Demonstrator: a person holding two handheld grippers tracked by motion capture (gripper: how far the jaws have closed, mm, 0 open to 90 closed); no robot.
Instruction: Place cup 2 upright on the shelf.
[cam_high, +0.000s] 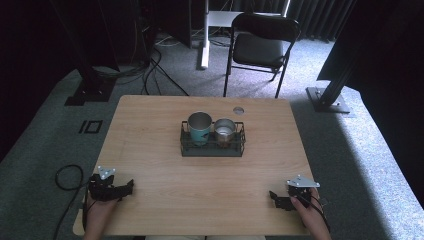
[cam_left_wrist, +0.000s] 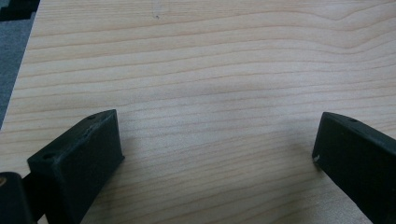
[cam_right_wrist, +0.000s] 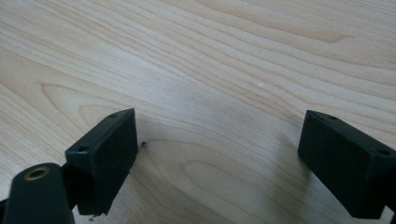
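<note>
A black wire rack (cam_high: 212, 148) stands at the middle of the wooden table (cam_high: 150, 135). In it sit two metal cups side by side: a taller teal one (cam_high: 200, 128) on the left and a shorter steel one (cam_high: 225, 131) on the right. My left gripper (cam_high: 131, 186) rests near the table's front left corner, open, with bare wood between its jaws (cam_left_wrist: 217, 140). My right gripper (cam_high: 272, 196) rests near the front right corner, also open over bare wood (cam_right_wrist: 217, 140). Both are far from the rack.
A round grommet hole (cam_high: 238, 110) lies in the table behind the rack. Beyond the table stand a black folding chair (cam_high: 260, 47), black frame posts (cam_high: 90, 75) and cables (cam_high: 150, 70) on grey carpet. A cable (cam_high: 67, 177) loops left of the table.
</note>
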